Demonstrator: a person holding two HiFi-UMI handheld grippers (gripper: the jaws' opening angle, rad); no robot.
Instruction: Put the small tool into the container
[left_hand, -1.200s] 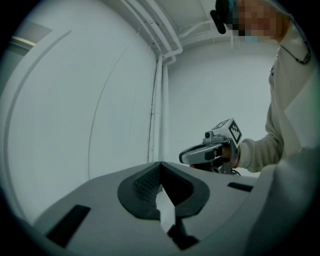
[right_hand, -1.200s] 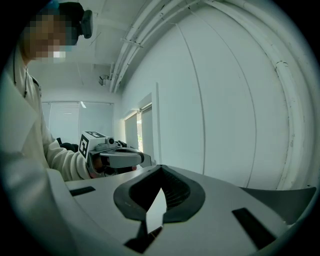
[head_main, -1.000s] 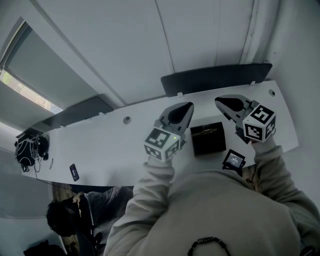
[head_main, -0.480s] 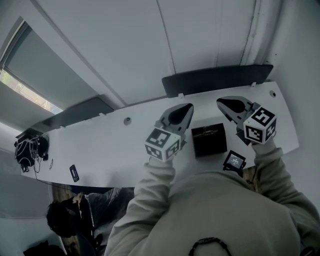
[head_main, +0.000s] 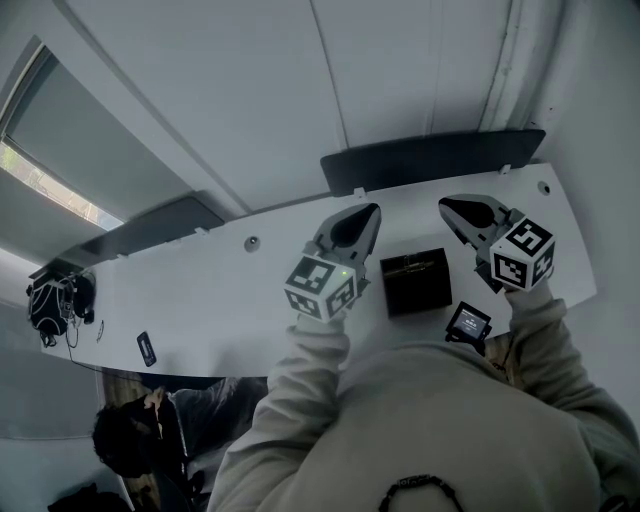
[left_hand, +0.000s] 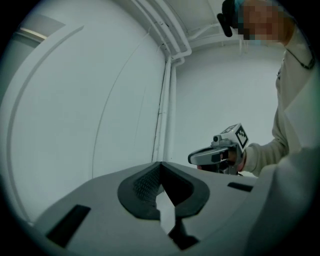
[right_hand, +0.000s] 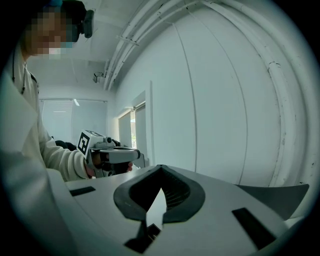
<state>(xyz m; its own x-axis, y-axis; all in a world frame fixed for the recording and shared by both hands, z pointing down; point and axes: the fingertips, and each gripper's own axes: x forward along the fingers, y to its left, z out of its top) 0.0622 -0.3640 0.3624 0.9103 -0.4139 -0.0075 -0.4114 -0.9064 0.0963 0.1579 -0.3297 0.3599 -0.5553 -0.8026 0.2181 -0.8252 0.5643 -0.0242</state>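
No words, numbers or brands can be read; only black-and-white square markers (head_main: 322, 285) are borne by the left gripper (head_main: 368, 212) and the right gripper (head_main: 447, 205); the face of the small tool (head_main: 467, 320) is too small to be read.

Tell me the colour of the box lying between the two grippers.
The box is black, best seen in the head view.

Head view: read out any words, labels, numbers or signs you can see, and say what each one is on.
No text can be read anywhere.
Marker cube on the left gripper: black-and-white square pattern, no letters.
Marker cube on the right gripper: the same, no letters.
Small device: pale screen, too small to read.
Black container: no legible label.
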